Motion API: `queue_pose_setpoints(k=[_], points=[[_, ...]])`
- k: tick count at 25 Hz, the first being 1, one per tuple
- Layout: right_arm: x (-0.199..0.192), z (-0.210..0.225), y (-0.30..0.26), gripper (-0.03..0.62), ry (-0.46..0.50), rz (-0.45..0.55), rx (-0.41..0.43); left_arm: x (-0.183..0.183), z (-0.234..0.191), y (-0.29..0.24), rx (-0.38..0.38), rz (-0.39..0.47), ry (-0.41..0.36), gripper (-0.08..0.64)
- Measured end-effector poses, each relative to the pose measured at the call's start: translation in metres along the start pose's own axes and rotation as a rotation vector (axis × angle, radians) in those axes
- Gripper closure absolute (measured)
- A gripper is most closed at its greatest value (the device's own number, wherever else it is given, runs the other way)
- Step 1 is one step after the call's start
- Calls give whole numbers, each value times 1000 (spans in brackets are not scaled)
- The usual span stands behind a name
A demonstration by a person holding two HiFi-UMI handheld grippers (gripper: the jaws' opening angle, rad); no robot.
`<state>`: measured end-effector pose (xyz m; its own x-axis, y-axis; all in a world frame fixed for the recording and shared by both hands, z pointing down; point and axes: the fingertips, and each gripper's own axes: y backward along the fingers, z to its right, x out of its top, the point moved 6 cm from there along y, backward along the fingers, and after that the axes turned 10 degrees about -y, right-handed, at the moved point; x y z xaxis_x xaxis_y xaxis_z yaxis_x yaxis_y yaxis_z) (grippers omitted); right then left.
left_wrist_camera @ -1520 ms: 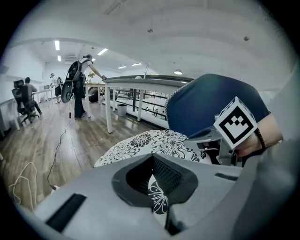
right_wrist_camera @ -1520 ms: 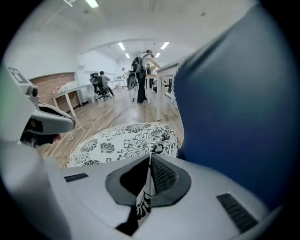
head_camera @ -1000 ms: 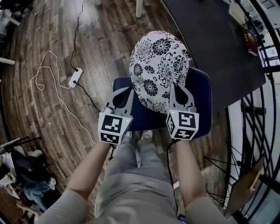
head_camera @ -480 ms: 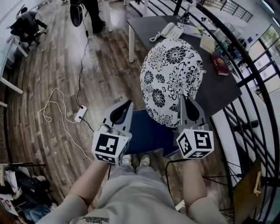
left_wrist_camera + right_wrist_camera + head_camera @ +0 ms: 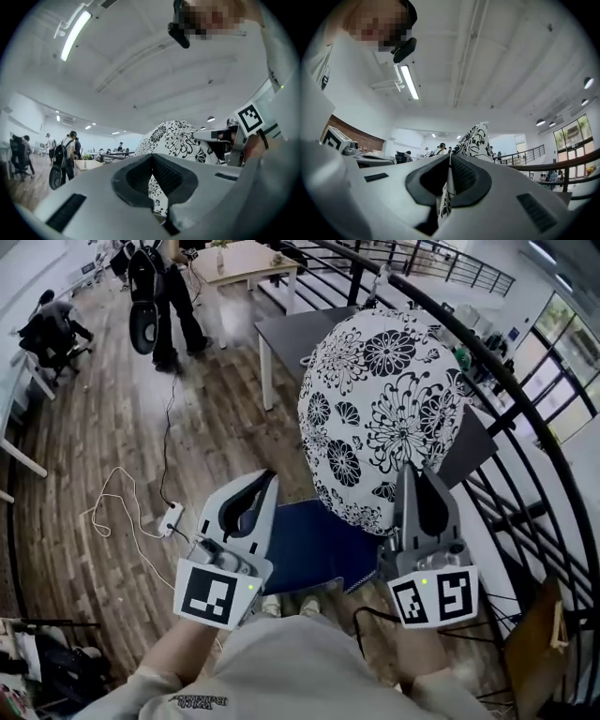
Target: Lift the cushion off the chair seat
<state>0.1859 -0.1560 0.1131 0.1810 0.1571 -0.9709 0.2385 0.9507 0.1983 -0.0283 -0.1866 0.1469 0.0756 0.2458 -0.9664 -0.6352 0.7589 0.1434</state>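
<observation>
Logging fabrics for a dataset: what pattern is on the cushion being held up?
The cushion is white with black flower prints, clearest in the head view.

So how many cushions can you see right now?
1. The cushion hangs in the air over the seat, its lower edge pinched in the right gripper. No other shows, though it hides part of the table.

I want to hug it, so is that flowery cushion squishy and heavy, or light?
Probably light: the cushion is up off the blue chair seat, and the right claw pinches only a thin fold of its edge. Likely squishy but plump: it keeps a round, puffy shape without drooping. Its cloth cover probably won't slip.
</observation>
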Motion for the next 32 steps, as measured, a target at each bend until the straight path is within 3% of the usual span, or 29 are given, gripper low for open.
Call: queue_pose_setpoints(k=[3,6,13,21,32], points=[[9,-22,14,589,18,44,7,2,6,25,-39,17,-132,555],[9,-28,21,589,45,59,9,-9,12,35,-91,-43,-224,555],[0,-11,23,589,181,62,-5,-19,10,5,-75,-63,-36,555],[-39,-2,17,589,126,-18,6,-40,9,-1,-48,-87,-37,555],[-50,26,16,589,97,-25,33,-46,29,-16,-32,-102,-54,555]])
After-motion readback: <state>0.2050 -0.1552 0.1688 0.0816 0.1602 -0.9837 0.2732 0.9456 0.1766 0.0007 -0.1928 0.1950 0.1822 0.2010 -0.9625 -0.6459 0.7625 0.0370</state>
